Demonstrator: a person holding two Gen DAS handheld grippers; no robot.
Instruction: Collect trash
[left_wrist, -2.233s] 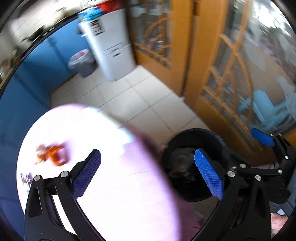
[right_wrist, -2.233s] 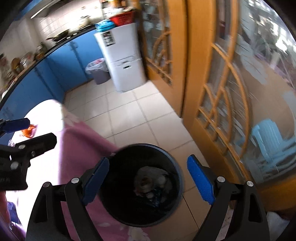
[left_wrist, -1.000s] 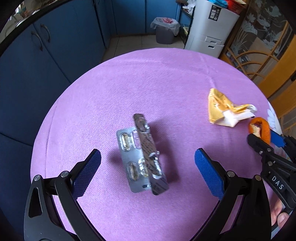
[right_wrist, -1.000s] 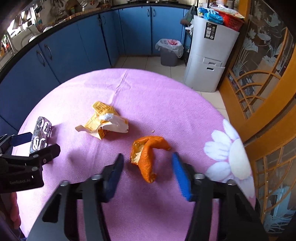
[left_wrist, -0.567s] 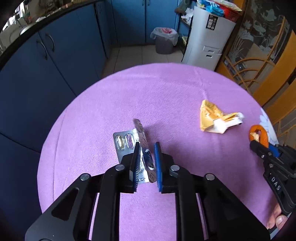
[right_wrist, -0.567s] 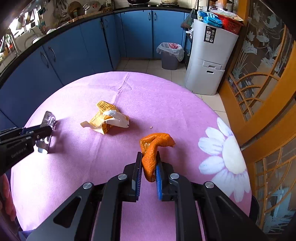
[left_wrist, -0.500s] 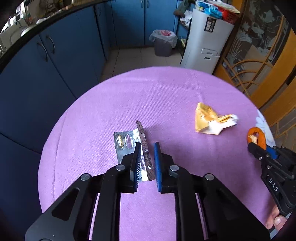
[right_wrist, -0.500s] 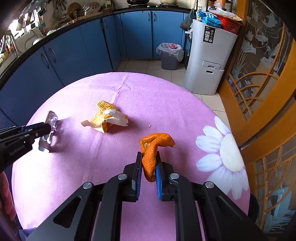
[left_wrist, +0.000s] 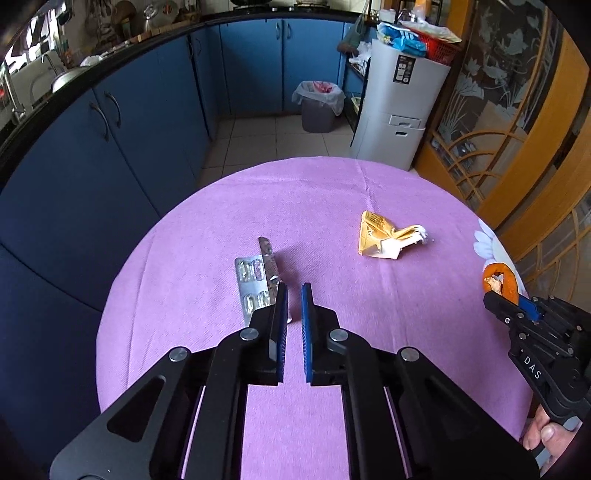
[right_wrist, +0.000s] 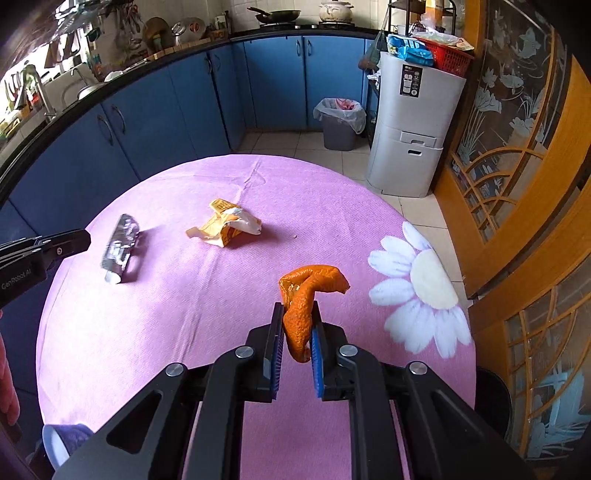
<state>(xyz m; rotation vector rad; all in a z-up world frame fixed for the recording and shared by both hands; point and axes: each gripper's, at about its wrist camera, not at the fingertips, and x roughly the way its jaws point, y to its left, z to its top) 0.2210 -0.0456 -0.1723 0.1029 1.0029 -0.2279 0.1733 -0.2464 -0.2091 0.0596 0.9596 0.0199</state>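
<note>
Since last look: both my grippers closed and came up off the cloth; blister strips no longer between my left pads.
Orange peel (right_wrist: 308, 295): clamped in my right gripper (right_wrist: 297, 341), hanging clear of the purple tablecloth (right_wrist: 155, 332).
Blister strips (left_wrist: 258, 282): on the cloth just ahead-left of my left gripper (left_wrist: 291, 310), whose jaws are together on nothing.
Yellow wrapper (left_wrist: 384, 240): crumpled, ahead-right of my left gripper, well apart from the strips.
Beyond: blue cabinets (left_wrist: 147, 122), grey bin (left_wrist: 317, 105).
</note>
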